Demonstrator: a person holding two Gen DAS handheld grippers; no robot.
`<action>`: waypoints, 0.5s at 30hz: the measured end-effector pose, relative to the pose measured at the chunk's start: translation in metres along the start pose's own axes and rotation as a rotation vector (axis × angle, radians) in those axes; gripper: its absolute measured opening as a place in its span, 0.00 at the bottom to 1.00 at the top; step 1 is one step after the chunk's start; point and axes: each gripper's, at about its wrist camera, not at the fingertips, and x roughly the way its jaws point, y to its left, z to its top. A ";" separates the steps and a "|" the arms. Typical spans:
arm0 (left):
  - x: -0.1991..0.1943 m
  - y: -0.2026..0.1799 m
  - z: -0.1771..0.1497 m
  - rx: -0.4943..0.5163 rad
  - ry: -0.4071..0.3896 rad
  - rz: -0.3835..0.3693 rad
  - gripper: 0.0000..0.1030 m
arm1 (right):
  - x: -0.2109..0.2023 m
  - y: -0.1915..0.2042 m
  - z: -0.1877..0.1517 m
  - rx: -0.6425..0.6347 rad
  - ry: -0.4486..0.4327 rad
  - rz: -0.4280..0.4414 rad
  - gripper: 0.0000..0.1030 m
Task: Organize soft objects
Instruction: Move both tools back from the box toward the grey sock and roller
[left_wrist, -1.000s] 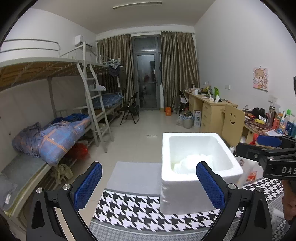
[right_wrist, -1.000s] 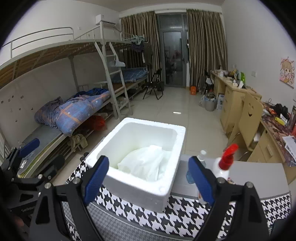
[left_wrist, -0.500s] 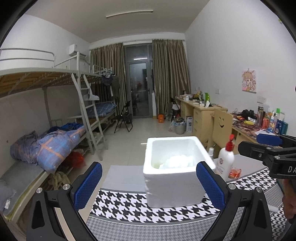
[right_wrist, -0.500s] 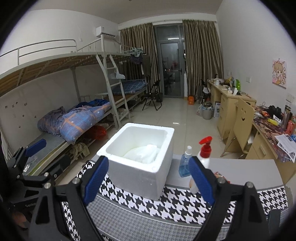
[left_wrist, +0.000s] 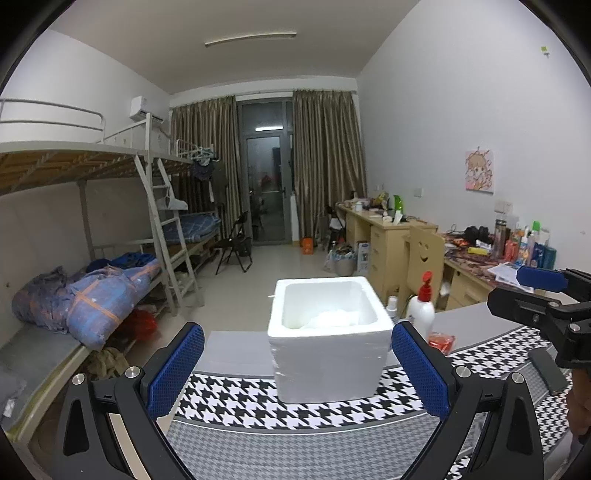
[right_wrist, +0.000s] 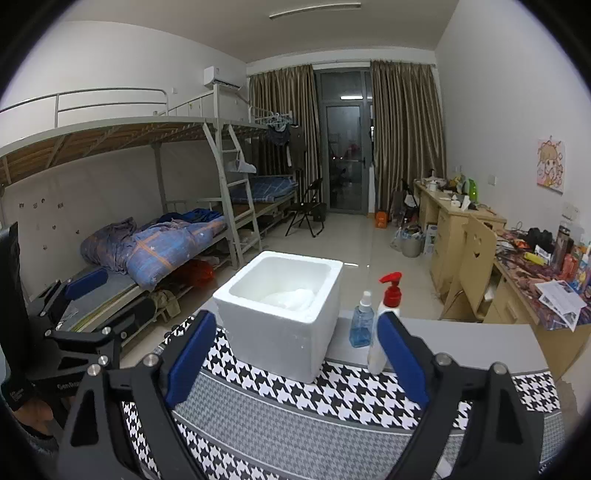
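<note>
Here both grippers stand wide open and hold nothing: the left gripper frames the lower middle of its view, the right gripper the lower middle of its own. The white foam box sits mid-frame on the houndstooth cloth over the table, and a soft white bundle lies inside it, low against the right wall. That looks like one soft thing already stowed — no other loose soft item shows on the table. A red-capped pump bottle and a small blue spray bottle stand just right of the box. The sensible step, I judge, is to find the next soft item before reaching, and to keep both grippers clear of the bottles — they would tip easily.
</note>
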 end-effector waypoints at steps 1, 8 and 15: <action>-0.004 -0.002 0.000 0.002 -0.006 -0.005 0.99 | -0.004 0.000 -0.001 -0.003 -0.002 -0.002 0.91; -0.027 -0.015 -0.006 0.028 -0.045 -0.036 0.99 | -0.031 0.003 -0.015 -0.010 -0.034 -0.008 0.92; -0.036 -0.023 -0.019 0.027 -0.035 -0.086 0.99 | -0.044 0.007 -0.035 -0.023 -0.071 -0.042 0.97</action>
